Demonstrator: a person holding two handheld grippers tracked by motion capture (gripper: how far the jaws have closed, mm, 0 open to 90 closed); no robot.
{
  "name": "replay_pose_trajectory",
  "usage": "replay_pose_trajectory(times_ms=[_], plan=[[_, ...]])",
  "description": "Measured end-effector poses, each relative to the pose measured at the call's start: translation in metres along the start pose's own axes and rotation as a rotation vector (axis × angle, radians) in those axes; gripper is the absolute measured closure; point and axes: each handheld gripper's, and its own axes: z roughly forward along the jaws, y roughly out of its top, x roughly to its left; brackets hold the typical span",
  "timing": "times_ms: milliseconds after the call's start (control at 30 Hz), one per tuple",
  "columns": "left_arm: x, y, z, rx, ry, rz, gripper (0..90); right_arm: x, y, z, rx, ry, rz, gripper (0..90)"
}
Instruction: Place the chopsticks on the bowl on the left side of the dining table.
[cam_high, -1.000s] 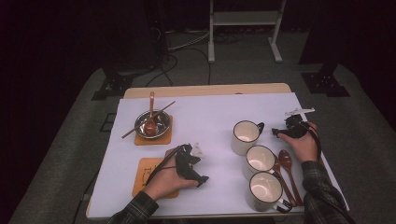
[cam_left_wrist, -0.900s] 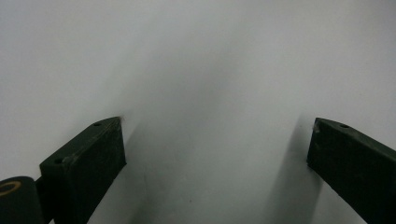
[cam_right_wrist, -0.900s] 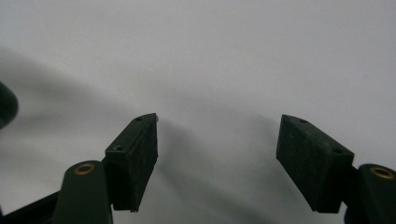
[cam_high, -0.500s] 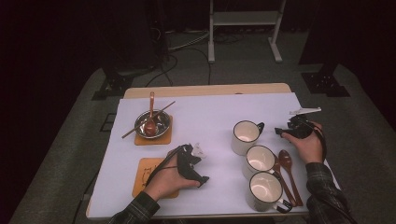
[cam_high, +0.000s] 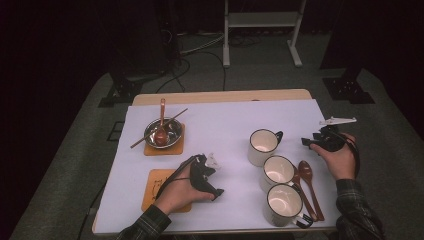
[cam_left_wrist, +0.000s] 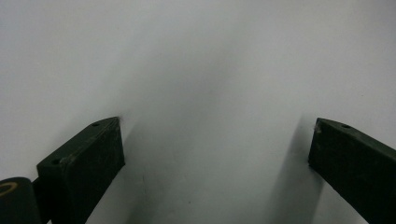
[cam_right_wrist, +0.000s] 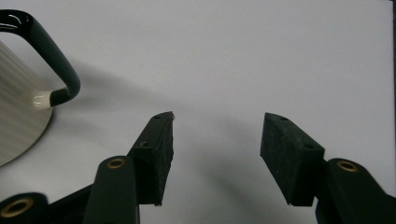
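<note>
metal bowl (cam_high: 162, 132) with spoon (cam_high: 161, 131) on orange coaster (cam_high: 150, 150), chopstick (cam_high: 175, 118)

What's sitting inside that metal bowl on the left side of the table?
A brown wooden spoon stands in the metal bowl, handle pointing away from the person. A thin stick lies slanted across the rim. The bowl rests on an orange coaster. Any other contents are too small to tell.

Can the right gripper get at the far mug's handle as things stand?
Probably yes. The right gripper is open and empty beside the far mug, whose black handle points toward it; bare white table lies between them, and the wooden spoons lie nearer the person.
</note>
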Motion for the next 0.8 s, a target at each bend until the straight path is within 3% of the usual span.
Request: replay_pose_trajectory(times_ms=[367, 800], plan=[[0.0, 0.0, 0.0, 0.0, 0.0, -0.005, 2.2, -0.011, -0.012, -0.02, -0.005, -0.022, 0.014, 54.8], [0.0, 0.001, 0.0, 0.003, 0.002, -0.006, 2.2, -0.027, -0.032, -0.03, 0.054, -0.063, 0.037, 67.8]])
